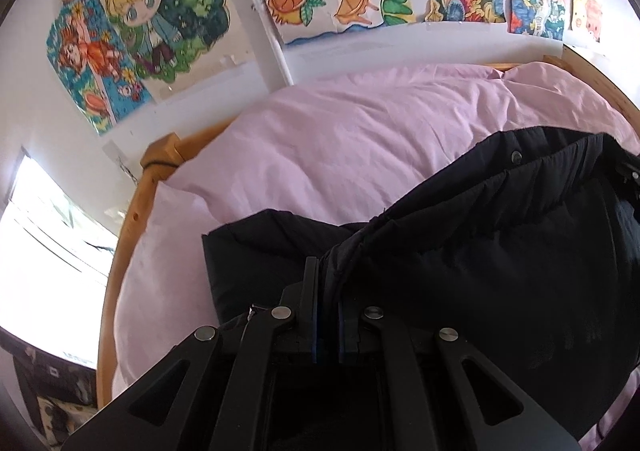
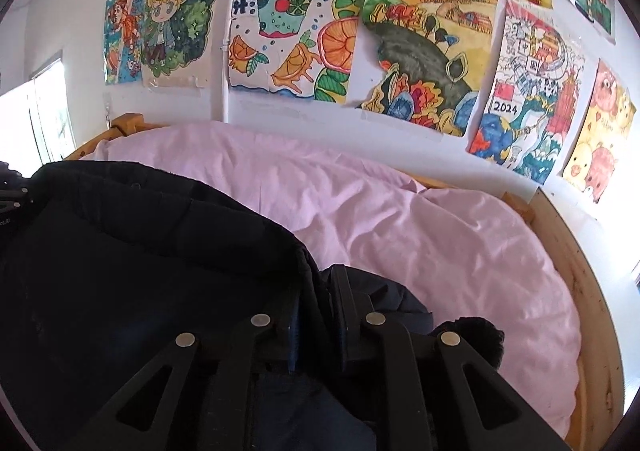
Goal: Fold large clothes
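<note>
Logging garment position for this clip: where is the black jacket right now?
The black jacket is held up over the pink bedding, pinched between the left claw and right claw, below the wall of drawings.

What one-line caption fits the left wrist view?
Left gripper clamps a black padded jacket above a pink-sheeted bed.

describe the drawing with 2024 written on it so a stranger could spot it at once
Above the pink bedding, a row of children's drawings is taped to the white wall. Second from the right end hangs the 2024 drawing, between the orange landscape drawing and the pink pig drawing. Only it shows a blue dragon and a red flag.
</note>
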`<move>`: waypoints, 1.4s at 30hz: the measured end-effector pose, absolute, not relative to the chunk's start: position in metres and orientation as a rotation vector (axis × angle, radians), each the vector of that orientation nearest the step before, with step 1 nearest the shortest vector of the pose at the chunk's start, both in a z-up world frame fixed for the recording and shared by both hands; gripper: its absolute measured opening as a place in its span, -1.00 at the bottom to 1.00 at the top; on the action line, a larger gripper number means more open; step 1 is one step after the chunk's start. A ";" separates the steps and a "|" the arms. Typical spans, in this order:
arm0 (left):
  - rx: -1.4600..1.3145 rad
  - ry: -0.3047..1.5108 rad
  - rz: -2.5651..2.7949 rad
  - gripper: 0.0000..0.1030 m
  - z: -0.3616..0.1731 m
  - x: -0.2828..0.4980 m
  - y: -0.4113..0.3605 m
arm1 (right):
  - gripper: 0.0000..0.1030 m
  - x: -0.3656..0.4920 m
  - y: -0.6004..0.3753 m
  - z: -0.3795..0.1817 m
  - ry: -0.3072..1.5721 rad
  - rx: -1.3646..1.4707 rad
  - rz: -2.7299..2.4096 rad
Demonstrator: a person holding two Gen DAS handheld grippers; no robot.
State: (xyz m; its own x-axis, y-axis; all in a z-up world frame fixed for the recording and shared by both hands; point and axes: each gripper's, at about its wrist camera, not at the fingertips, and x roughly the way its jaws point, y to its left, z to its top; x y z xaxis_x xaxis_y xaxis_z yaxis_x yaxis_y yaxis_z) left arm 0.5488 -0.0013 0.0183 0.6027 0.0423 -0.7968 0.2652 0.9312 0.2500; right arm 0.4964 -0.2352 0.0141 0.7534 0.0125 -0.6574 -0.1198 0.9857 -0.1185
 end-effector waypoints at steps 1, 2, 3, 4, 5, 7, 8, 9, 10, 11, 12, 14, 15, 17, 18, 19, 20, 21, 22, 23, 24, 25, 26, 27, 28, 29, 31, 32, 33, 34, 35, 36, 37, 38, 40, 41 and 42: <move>0.359 0.923 -0.134 -0.86 0.017 0.549 -0.001 | -0.70 0.497 -0.236 0.012 0.717 -0.155 0.074; 0.358 0.925 -0.134 -0.86 0.016 0.550 -0.001 | -0.60 0.498 -0.236 0.010 0.716 -0.152 0.075; 0.359 0.928 -0.133 -0.85 0.014 0.551 -0.001 | -0.37 0.499 -0.237 0.009 0.713 -0.147 0.075; 0.359 0.930 -0.134 -0.85 0.012 0.552 -0.001 | -0.26 0.499 -0.237 0.008 0.708 -0.144 0.074; 0.355 0.933 -0.133 -0.84 0.010 0.553 -0.001 | -0.03 0.499 -0.239 0.007 0.701 -0.140 0.071; 0.339 0.936 -0.138 -0.84 0.007 0.556 0.001 | 0.17 0.501 -0.240 0.005 0.694 -0.135 0.072; 0.329 0.941 -0.142 -0.83 0.006 0.558 0.002 | 0.21 0.502 -0.241 0.003 0.695 -0.132 0.076; 0.312 0.948 -0.147 -0.83 0.005 0.560 0.003 | 0.29 0.502 -0.241 0.002 0.694 -0.131 0.077; 0.301 0.952 -0.150 -0.82 0.004 0.561 0.004 | 0.39 0.503 -0.241 0.001 0.691 -0.130 0.074; 0.278 0.963 -0.158 -0.81 0.003 0.563 0.007 | 0.55 0.502 -0.241 0.001 0.688 -0.126 0.072; 0.260 0.970 -0.163 -0.80 0.004 0.565 0.009 | 0.64 0.502 -0.241 0.000 0.684 -0.119 0.075; 0.227 0.980 -0.175 -0.78 0.006 0.566 0.014 | 0.67 0.500 -0.240 0.000 0.675 -0.120 0.079; 0.211 0.983 -0.179 -0.75 0.007 0.566 0.016 | 0.71 0.499 -0.240 0.000 0.672 -0.122 0.078; 0.186 0.991 -0.183 -0.69 0.010 0.566 0.018 | 0.77 0.498 -0.238 0.000 0.662 -0.129 0.072; 0.174 0.994 -0.181 -0.57 0.012 0.566 0.021 | 0.82 0.498 -0.237 0.000 0.658 -0.132 0.069; 0.169 0.994 -0.174 -0.47 0.014 0.566 0.022 | 0.85 0.498 -0.237 0.000 0.656 -0.135 0.068; 0.162 0.989 -0.159 -0.21 0.016 0.566 0.025 | 0.91 0.499 -0.236 -0.001 0.656 -0.141 0.063; 0.142 0.968 -0.154 0.11 0.020 0.565 0.030 | 0.97 0.498 -0.236 -0.001 0.650 -0.132 0.038; 0.120 0.946 -0.155 0.24 0.024 0.564 0.034 | 0.99 0.498 -0.237 0.000 0.638 -0.133 0.031; 0.098 0.922 -0.152 0.36 0.029 0.563 0.040 | 1.00 0.498 -0.238 0.000 0.629 -0.133 0.028; 0.073 0.898 -0.142 0.38 0.034 0.561 0.046 | 1.00 0.497 -0.239 0.000 0.621 -0.134 0.020; 0.056 0.889 -0.133 0.38 0.036 0.561 0.051 | 1.00 0.497 -0.241 0.000 0.611 -0.138 0.001; 0.044 0.884 -0.126 0.40 0.038 0.561 0.053 | 1.00 0.497 -0.244 0.001 0.603 -0.141 -0.019; 0.024 0.873 -0.115 0.42 0.041 0.559 0.058 | 1.00 0.497 -0.247 0.002 0.594 -0.144 -0.046; 0.014 0.862 -0.111 0.43 0.043 0.557 0.060 | 1.00 0.496 -0.250 0.003 0.586 -0.141 -0.065; 0.006 0.844 -0.106 0.46 0.045 0.552 0.062 | 1.00 0.494 -0.256 0.005 0.573 -0.132 -0.091; 0.001 0.800 -0.097 0.51 0.050 0.542 0.064 | 1.00 0.487 -0.266 0.011 0.547 -0.125 -0.139; 0.005 0.780 -0.097 0.54 0.050 0.536 0.064 | 1.00 0.482 -0.270 0.014 0.530 -0.126 -0.157; 0.017 0.763 -0.103 0.54 0.051 0.529 0.063 | 1.00 0.476 -0.275 0.018 0.511 -0.130 -0.176; 0.037 0.747 -0.106 0.55 0.051 0.522 0.061 | 1.00 0.470 -0.279 0.021 0.497 -0.132 -0.191; 0.056 0.730 -0.110 0.55 0.051 0.515 0.058 | 1.00 0.466 -0.282 0.022 0.492 -0.134 -0.196; 0.074 0.714 -0.114 0.55 0.051 0.509 0.055 | 1.00 0.460 -0.286 0.024 0.487 -0.132 -0.198; 0.099 0.689 -0.119 0.55 0.052 0.501 0.051 | 1.00 0.453 -0.288 0.024 0.484 -0.127 -0.189; 0.113 0.673 -0.123 0.55 0.052 0.497 0.049 | 1.00 0.449 -0.289 0.024 0.482 -0.123 -0.179; 0.141 0.605 -0.125 0.55 0.054 0.479 0.041 | 1.00 0.438 -0.288 0.020 0.485 -0.116 -0.156; 0.148 0.568 -0.116 0.55 0.056 0.473 0.040 | 1.00 0.434 -0.286 0.017 0.491 -0.114 -0.135; 0.156 0.471 -0.096 0.55 0.062 0.457 0.037 | 1.00 0.429 -0.283 0.014 0.490 -0.119 -0.110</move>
